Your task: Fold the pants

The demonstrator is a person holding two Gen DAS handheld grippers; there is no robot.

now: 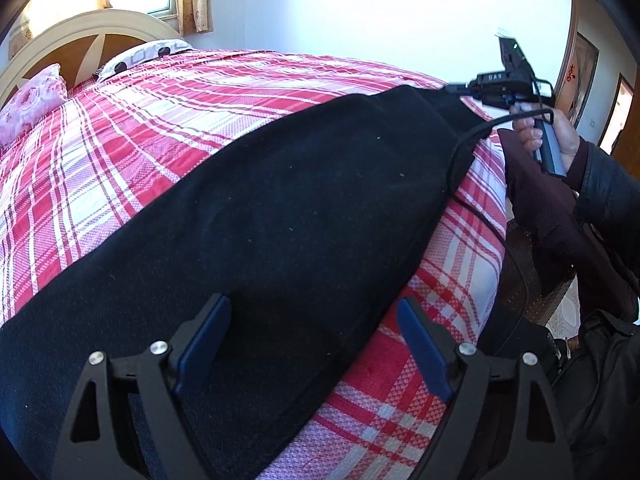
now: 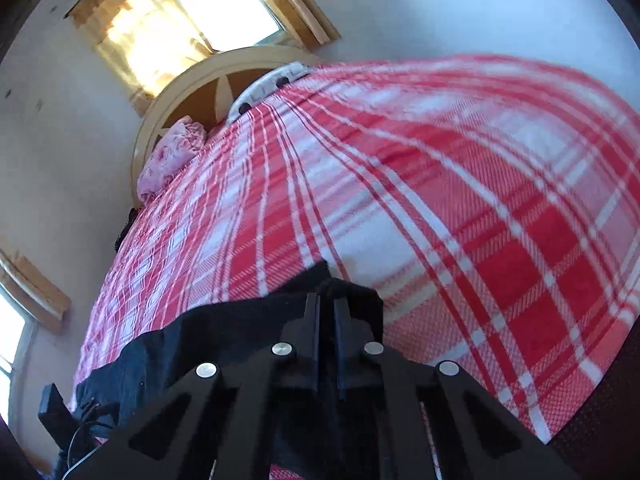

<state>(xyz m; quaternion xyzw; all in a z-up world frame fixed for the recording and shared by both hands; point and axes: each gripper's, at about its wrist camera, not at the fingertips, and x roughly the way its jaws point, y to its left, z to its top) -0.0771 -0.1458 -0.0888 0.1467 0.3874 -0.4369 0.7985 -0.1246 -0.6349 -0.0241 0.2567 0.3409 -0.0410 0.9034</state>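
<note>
One pair of black knit pants [image 1: 280,208] is spread flat in a long band across a red, pink and white plaid bedspread [image 1: 132,128], near the bed's edge. In the left wrist view the far end of the fabric is lifted slightly where the right gripper [image 1: 454,89] meets it; that gripper is gripped at its handle by a bare hand [image 1: 556,136], with a dark cable trailing over the cloth. From the right wrist view the right gripper [image 2: 327,312] is seen with its black fingers drawn nearly together, pinching a raised corner of the black pants [image 2: 224,332]. The left gripper [image 1: 316,332] is held low over the near end of the pants, its blue-padded fingers [image 1: 208,336] wide apart, one over the black fabric, the other over the plaid; no cloth is held between them. At the head of the bed a pink floral pillow [image 1: 32,104] and a white patterned pillow [image 1: 148,54] are noted against a cream and brown wooden headboard [image 1: 80,40]. A sunlit window with yellow curtains [image 2: 160,36] is set in the white wall behind.
</note>
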